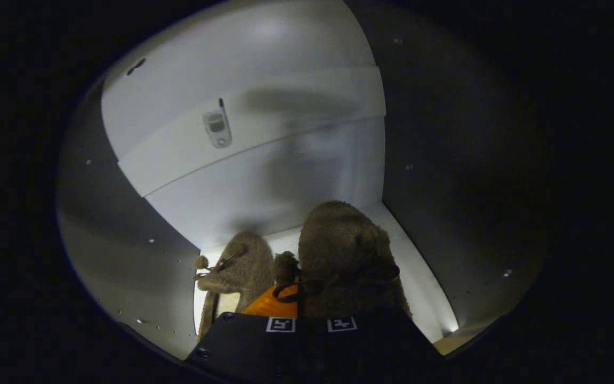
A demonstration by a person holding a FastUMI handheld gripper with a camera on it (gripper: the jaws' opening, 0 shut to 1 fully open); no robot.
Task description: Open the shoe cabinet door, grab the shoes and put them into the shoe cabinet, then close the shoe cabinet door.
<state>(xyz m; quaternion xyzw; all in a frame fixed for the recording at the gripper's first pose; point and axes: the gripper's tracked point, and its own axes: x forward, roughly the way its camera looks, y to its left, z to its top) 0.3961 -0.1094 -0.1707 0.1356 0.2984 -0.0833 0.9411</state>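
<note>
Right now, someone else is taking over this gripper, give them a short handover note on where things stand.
Gripper: reaching inside the shoe cabinet; its fingers are hidden behind its own body, so open or shut cannot be told.
Shoes: two brown fuzzy shoes sit on the cabinet floor just ahead of the fingers, the larger-looking shoe to the right, the other shoe to its left near the side wall.
Done: door open, shoes inside the cabinet.
Left: let go if still gripping, draw the gripper out, close the door.

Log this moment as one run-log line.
phase: placing | gripper: fingers hidden, state unclear | fuzzy brown slippers: inside shoe cabinet, on its floor | door: open
</note>
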